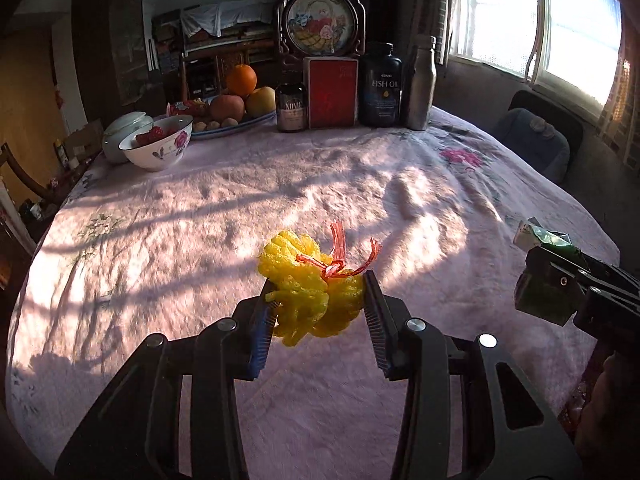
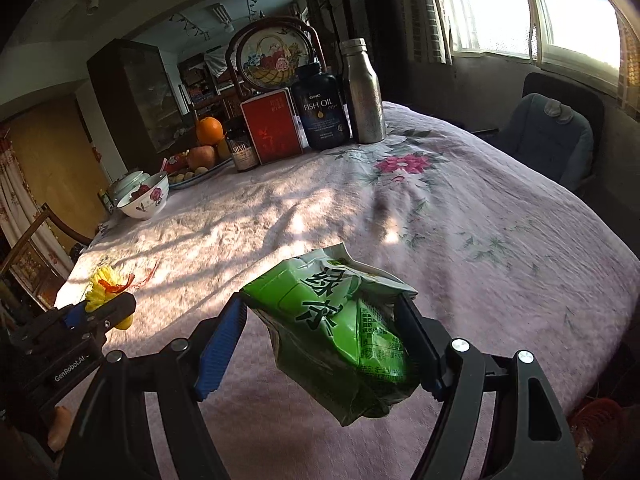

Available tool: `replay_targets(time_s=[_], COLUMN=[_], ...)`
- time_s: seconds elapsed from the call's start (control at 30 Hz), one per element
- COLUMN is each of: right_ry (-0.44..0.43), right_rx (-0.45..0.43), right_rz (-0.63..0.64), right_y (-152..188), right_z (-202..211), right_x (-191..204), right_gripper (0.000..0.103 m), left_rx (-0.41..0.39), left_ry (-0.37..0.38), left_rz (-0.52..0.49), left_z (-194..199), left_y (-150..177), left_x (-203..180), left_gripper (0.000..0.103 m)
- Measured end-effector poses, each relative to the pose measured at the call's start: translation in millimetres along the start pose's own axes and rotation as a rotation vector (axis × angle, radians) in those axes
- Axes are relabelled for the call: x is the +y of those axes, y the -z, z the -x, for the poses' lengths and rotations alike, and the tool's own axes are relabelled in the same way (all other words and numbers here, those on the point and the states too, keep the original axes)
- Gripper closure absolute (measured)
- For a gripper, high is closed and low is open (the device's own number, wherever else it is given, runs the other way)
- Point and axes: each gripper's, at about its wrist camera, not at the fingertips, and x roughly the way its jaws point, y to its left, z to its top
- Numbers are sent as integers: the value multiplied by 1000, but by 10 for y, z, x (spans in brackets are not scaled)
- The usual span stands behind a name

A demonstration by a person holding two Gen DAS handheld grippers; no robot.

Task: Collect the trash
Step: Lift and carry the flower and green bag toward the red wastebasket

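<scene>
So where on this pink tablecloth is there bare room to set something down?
The pink floral tablecloth lies bare across its middle and window side. The far edge is crowded: white floral bowl, fruit plate, dark fish-oil bottle, silver metal bottle.

A: Left gripper (image 1: 320, 300) status?
B: Raised above the table, fingers pointing forward, both pads pressed into the yellow foam net (image 1: 312, 292).
A: Right gripper (image 2: 324, 320)?
B: Also lifted, level with the left and off to its right. Jaws clamped on the green pouch (image 2: 344, 328), which hangs tilted between the pads (image 2: 222, 344). Grippers apart, not touching.
</scene>
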Motion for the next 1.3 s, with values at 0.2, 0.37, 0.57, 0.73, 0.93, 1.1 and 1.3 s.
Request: replay_targets(time_s=[0.2, 0.37, 0.57, 0.73, 0.93, 1.1, 1.3], right_ry=[8, 40, 124, 203, 312, 383, 454], right_rx=[-39, -73, -117, -133, -134, -119, -89], right_rz=[-21, -69, -122, -177, -230, -268, -317], right_y=[58, 115, 240, 400, 631, 837, 1152], right_z=[258, 509, 864, 1131, 1439, 1630, 1813], right_x=[-202, -525, -974, -1406, -1898, -2229, -2574], right_gripper=[28, 28, 28, 28, 28, 28, 28], left_rx=[-24, -33, -35, -38, -28, -14, 2], left_ry=[21, 49, 119, 189, 277, 340, 394], left_rz=[-9, -52, -104, -167, -243, -296, -362], left_z=[153, 195, 206, 215, 231, 233, 267], left_y=[-2, -13, -45, -30, 44, 145, 283], left_x=[-190, -486, -942, -1427, -2015, -2443, -2871], left_gripper=[60, 60, 60, 60, 60, 60, 60])
